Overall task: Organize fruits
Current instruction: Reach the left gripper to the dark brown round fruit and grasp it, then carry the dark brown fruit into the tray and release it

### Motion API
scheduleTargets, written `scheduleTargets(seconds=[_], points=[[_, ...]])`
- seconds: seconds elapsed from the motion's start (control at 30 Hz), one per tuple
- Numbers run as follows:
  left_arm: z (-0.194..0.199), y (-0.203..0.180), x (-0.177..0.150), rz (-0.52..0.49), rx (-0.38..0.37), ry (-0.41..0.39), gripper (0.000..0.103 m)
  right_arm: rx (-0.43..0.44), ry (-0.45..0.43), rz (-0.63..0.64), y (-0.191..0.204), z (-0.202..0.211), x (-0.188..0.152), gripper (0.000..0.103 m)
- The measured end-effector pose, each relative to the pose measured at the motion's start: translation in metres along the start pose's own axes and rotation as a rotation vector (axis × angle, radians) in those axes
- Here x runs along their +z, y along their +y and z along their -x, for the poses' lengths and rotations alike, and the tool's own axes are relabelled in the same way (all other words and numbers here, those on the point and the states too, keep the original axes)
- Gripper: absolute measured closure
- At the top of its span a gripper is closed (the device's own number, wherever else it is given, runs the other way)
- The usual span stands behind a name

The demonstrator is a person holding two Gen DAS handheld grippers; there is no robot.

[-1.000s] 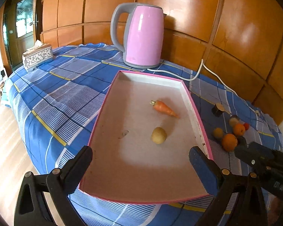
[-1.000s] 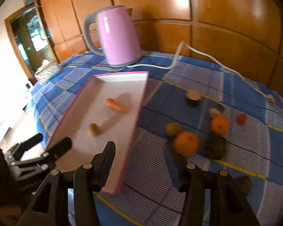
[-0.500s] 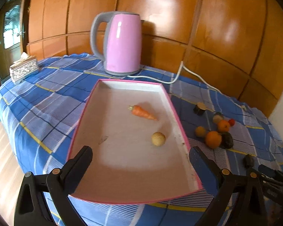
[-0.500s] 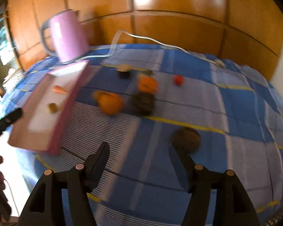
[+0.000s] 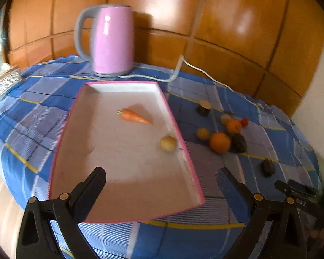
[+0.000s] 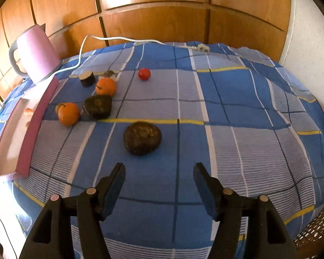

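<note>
So the tray (image 5: 127,166) sits toward the left side of the table (image 6: 237,142), and it only has a carrot (image 5: 134,116) and one small yellowish fruit (image 5: 168,143) in it so far. I'd say the job is barely started.

Everything else is loose on the checked cloth to the right of the tray: another small yellow one (image 5: 203,133) just beside the tray wall, a big orange (image 6: 68,113) touching a dark lumpy fruit (image 6: 97,106), a second orange (image 6: 105,87) behind those, a dark stubby piece with a pale cut top (image 6: 87,78), something pale half hidden behind the second orange, and a little red one (image 6: 144,74) off on its own. Another dark lumpy fruit (image 6: 142,138) lies alone nearest the front edge.

The left gripper (image 5: 162,181) hangs over the tray's near end, fingers wide apart, empty. The right gripper (image 6: 159,172) points at that lone dark fruit, fingers apart with nothing between them, not touching it yet.

A pink kettle (image 5: 111,41) and its white cord (image 5: 196,69) stand at the back edge, well clear of the path.
</note>
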State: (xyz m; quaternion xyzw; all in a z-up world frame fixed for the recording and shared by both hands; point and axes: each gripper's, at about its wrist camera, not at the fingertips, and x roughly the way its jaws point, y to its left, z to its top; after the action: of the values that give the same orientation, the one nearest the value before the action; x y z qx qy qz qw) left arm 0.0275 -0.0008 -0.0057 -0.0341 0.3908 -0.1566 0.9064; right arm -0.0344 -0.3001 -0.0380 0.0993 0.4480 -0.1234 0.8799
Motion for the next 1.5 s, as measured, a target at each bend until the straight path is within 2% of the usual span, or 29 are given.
scheduleTargets(seconds=[0.13,0.3,0.4,0.47,0.6,0.83,0.97,1.17,1.2,1.23,1.27,1.5], points=[[-0.001,-0.015,0.005,-0.032,-0.032,0.018,0.002,-0.013,-0.002,-0.011,-0.007,0.001,-0.003,0.037],[-0.008,-0.055,0.011,-0.148,-0.167,0.067,0.011,-0.024,-0.011,-0.021,-0.016,0.001,-0.004,0.037],[-0.021,-0.088,0.012,-0.227,-0.260,0.122,0.017,-0.060,-0.034,-0.039,-0.024,0.003,-0.006,0.037],[-0.031,-0.110,0.012,-0.273,-0.321,0.160,0.019,-0.089,-0.054,-0.055,-0.030,0.005,-0.004,0.037],[-0.047,-0.147,0.014,-0.334,-0.383,0.197,0.019,-0.124,-0.082,-0.094,-0.045,0.012,0.000,0.037],[-0.085,-0.201,0.010,-0.464,-0.376,0.248,0.022,-0.131,-0.064,-0.151,-0.065,0.009,-0.001,0.037],[-0.107,-0.222,0.004,-0.520,-0.350,0.281,0.036,-0.133,-0.055,-0.165,-0.072,0.007,-0.003,0.037],[-0.135,-0.231,-0.006,-0.530,-0.294,0.314,0.041,-0.137,-0.058,-0.188,-0.079,0.006,-0.004,0.037],[-0.134,-0.232,-0.010,-0.549,-0.282,0.290,0.042,-0.135,-0.058,-0.191,-0.079,0.006,-0.004,0.037],[-0.131,-0.234,-0.013,-0.568,-0.275,0.268,0.047,-0.134,-0.057,-0.192,-0.080,0.005,-0.004,0.037],[-0.127,-0.234,-0.015,-0.570,-0.287,0.257,0.057,-0.136,-0.056,-0.191,-0.080,0.005,-0.004,0.037],[-0.095,-0.203,-0.011,-0.443,-0.333,0.201,0.057,-0.115,-0.069,-0.180,-0.078,0.007,-0.004,0.037]])
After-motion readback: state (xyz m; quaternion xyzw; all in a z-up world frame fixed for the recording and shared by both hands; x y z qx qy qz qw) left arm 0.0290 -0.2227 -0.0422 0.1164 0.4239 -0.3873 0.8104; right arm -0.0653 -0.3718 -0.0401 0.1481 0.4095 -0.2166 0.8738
